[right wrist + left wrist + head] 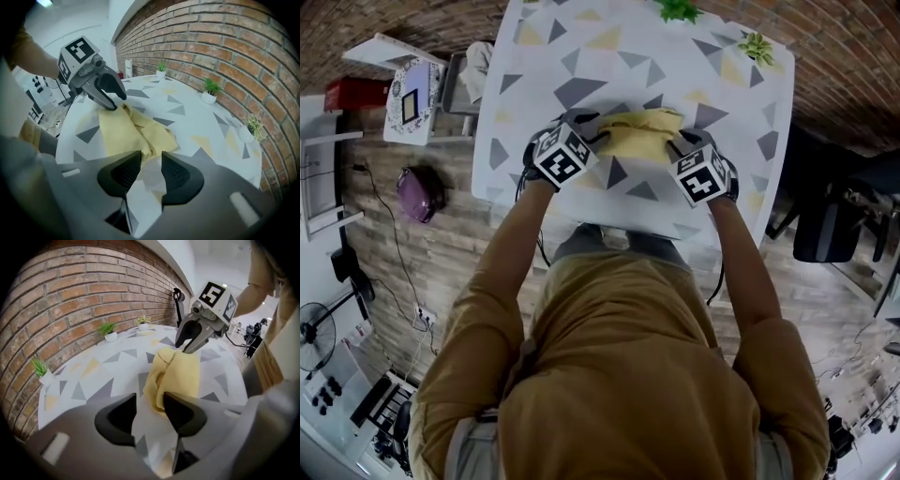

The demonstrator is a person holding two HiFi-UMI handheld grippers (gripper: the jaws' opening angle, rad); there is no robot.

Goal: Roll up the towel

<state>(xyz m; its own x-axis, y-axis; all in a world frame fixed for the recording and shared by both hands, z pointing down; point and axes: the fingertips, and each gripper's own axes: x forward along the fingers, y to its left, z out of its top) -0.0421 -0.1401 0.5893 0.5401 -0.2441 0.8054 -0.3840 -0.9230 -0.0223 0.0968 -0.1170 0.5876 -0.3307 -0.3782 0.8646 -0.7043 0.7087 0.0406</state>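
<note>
towel (178,376) just beyond parted fingers (183,414)

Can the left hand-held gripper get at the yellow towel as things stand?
Probably yes. The left hand-held gripper has its jaws apart right at the near end of the yellow towel, and nothing on the table blocks the way.

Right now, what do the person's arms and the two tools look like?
Both arms are in mustard-brown long sleeves. The left tool and right tool match: each has a dark grey body, two curved black jaws, and a white cube printed with black square markers on top. A thin black cable trails from the right tool.
</note>
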